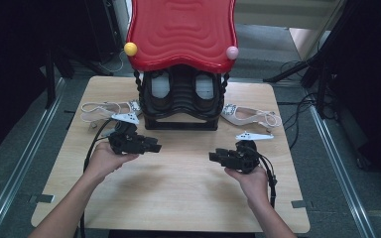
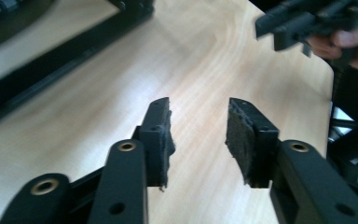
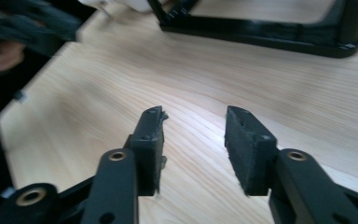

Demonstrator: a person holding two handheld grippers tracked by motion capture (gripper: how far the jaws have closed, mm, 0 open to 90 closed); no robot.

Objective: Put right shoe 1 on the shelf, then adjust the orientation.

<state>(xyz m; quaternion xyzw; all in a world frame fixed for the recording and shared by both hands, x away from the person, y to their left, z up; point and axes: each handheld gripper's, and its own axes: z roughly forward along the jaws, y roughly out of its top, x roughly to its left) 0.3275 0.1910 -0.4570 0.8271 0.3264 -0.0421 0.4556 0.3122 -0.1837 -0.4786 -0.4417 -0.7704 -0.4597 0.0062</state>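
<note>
From above: pale wooden table (image 1: 178, 198), black rack with wavy red plastic top (image 1: 181, 34) at the far edge, white sandal (image 1: 104, 110) left of it, another white sandal (image 1: 250, 115) right. Left gripper (image 1: 154, 148) and right gripper (image 1: 214, 156) held over the near middle, pointing toward each other, apart. Left gripper view: left gripper (image 2: 198, 135) jaws parted, empty, above bare wood. Right gripper view: right gripper (image 3: 193, 140) jaws likewise parted, empty.
</note>
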